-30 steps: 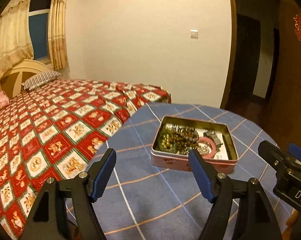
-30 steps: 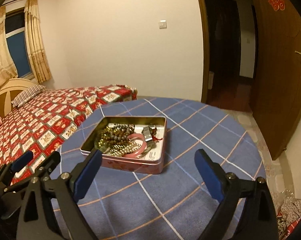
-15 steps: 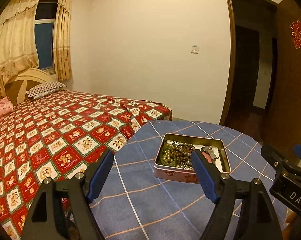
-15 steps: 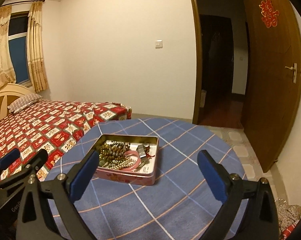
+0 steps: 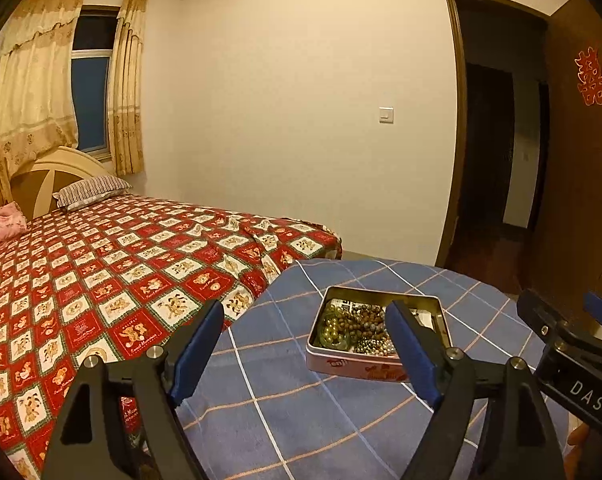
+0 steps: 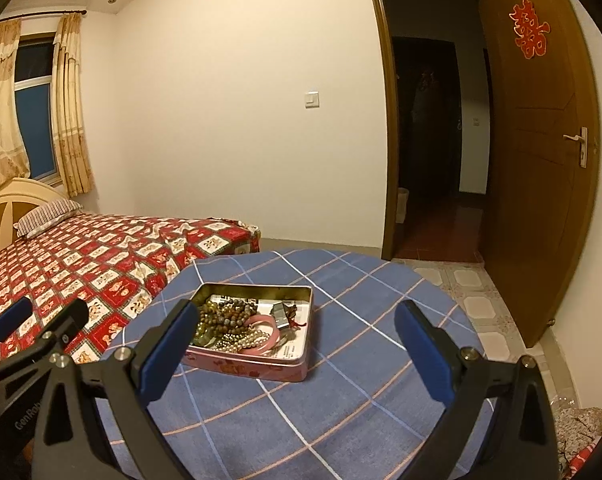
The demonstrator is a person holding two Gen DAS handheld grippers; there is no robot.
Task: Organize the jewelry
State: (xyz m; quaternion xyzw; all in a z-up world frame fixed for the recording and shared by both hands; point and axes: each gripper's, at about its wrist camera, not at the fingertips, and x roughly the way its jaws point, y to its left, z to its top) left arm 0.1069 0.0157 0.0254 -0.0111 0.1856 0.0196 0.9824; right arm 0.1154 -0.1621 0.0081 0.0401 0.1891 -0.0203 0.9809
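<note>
Two spread, empty grippers, left (image 5: pixel 307 346) and right (image 6: pixel 295 350), before rectangular metal tin (image 6: pixel 257 368) of beaded jewelry (image 6: pixel 225 316).

A round tabletop (image 6: pixel 381 360) under a blue checked cloth stands just beside a bed (image 5: pixel 101 272) with a red patterned cover and a striped pillow (image 5: pixel 93 190). Cream curtains (image 5: pixel 33 92) frame the window, and a brown door (image 6: pixel 541 160) bearing a red paper cutting (image 6: pixel 530 27) stands open.

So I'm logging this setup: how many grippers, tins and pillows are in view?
Grippers: 2, left gripper and right gripper
Tins: 1, pink tin
Pillows: 2, striped pillow and pink pillow
Total: 5
</note>
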